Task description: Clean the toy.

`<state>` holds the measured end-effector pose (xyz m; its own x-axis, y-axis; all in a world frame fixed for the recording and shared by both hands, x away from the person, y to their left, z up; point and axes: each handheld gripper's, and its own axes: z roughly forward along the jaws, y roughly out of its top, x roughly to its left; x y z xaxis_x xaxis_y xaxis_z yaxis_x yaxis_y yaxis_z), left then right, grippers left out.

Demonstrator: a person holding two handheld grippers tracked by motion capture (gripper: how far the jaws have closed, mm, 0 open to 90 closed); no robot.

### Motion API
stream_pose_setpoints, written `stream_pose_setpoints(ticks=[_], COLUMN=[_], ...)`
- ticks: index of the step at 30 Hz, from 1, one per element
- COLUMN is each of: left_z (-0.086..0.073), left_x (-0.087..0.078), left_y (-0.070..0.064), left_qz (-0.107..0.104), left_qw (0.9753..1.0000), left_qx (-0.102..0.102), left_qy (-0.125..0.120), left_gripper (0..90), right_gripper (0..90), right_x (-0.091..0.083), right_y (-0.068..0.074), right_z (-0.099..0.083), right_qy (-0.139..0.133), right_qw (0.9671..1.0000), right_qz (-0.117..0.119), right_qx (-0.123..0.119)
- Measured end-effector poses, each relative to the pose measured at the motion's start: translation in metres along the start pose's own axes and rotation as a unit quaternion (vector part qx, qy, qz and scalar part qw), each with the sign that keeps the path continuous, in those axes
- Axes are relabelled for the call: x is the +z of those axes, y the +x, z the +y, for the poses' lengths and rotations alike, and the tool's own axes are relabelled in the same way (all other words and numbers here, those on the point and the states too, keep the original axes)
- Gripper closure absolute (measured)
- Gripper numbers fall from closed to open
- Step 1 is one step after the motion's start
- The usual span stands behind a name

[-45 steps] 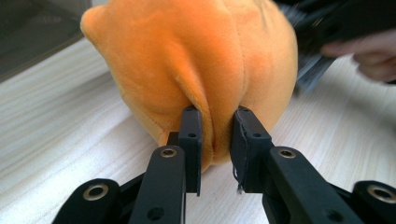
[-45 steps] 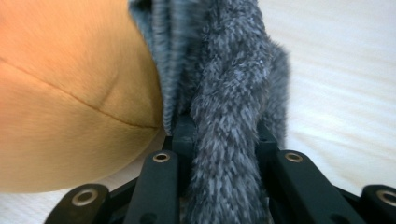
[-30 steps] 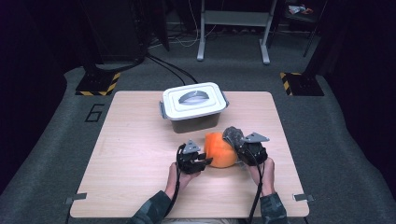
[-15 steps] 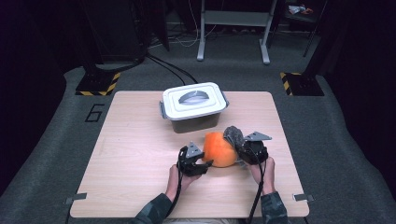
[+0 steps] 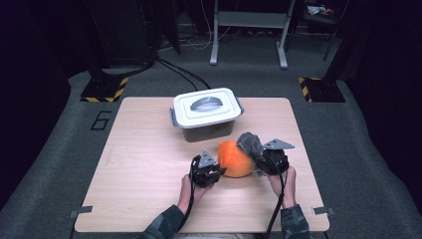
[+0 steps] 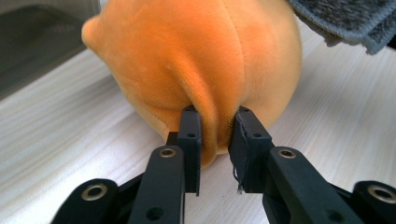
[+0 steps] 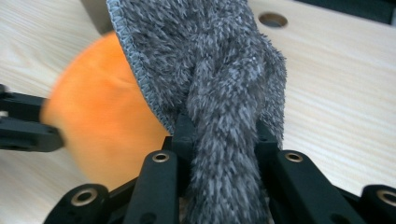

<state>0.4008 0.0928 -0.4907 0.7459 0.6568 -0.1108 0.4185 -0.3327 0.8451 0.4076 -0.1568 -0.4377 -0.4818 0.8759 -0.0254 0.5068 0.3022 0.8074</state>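
High view first: a person is at the near edge of a light wooden table [image 5: 139, 164], both forearms coming in from the bottom, a gripper in each hand. Between the two sits an orange plush ball [image 5: 234, 158], kinda pumpkin-shaped with seams, resting on the tabletop a bit right of centre and close to the person. Just behind it is a grey plastic storage box [image 5: 206, 130] with a white lid [image 5: 208, 106] snapped on and a grey handle lying flat on top; the plush looks near the box's front wall, can't tell if they actually touch.

Left gripper [image 5: 219, 172] comes at the plush from its left. From the left gripper view it's pretty clear: the two black jaws are pinched on a fold of the orange fabric [image 6: 215, 135] low on the ball, a ridge of plush squeezed up between them, so it's clamped on the toy, not just touching.

Right gripper [image 5: 259, 158] is at the plush's right side, and it's got a fuzzy dark grey cloth [image 5: 250, 144] bunched up in it. In the right gripper view the cloth [image 7: 219, 140] runs straight down between the jaws, which are closed tight on it, and its stitched edge spreads out over the orange plush [image 7: 100, 112]. The cloth lies against the upper right of the ball. The left gripper's black arms poke in at that view's left edge [image 7: 23, 123].
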Motion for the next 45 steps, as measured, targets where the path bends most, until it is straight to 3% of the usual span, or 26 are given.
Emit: stream_pose_setpoints(ticks=[6,12,22,28,29,42,45], left_z=[0.008,0.008,0.005,0.004,0.003,0.002,0.001], left_x=[-0.006,-0.008,-0.006,-0.005,-0.005,-0.005,-0.004], left_y=[-0.008,-0.007,-0.005,-0.004,-0.004,-0.001,-0.001], left_qz=[-0.003,-0.007,-0.011,-0.011,-0.011,-0.013,-0.013], left_qw=[0.9998,0.9998,0.9998,0.9999,0.9999,0.9999,0.9999], left_qx=[0.019,0.018,0.010,0.009,0.005,0.001,0.001], left_qy=[-0.010,-0.009,-0.010,-0.009,-0.011,-0.008,-0.007], left_gripper=[76.9,77.4,77.2,76.7,76.7,76.5,76.5], right_gripper=[68.7,68.6,68.5,68.7,68.8,69.5,69.8], right_x=[-0.007,0.006,0.008,0.009,0.009,0.021,0.028], right_y=[0.024,0.036,0.019,0.006,0.004,-0.017,-0.022], right_z=[0.015,0.018,0.008,-0.001,-0.002,-0.023,-0.028], right_qy=[-0.011,0.004,0.013,0.019,0.021,0.059,0.074], right_qw=[0.9993,0.9983,0.9991,0.9996,0.9994,0.9969,0.9960], right_qz=[0.021,0.017,-0.001,-0.012,-0.015,-0.047,-0.042], right_qx=[-0.028,-0.056,-0.040,-0.015,-0.021,0.021,0.029])
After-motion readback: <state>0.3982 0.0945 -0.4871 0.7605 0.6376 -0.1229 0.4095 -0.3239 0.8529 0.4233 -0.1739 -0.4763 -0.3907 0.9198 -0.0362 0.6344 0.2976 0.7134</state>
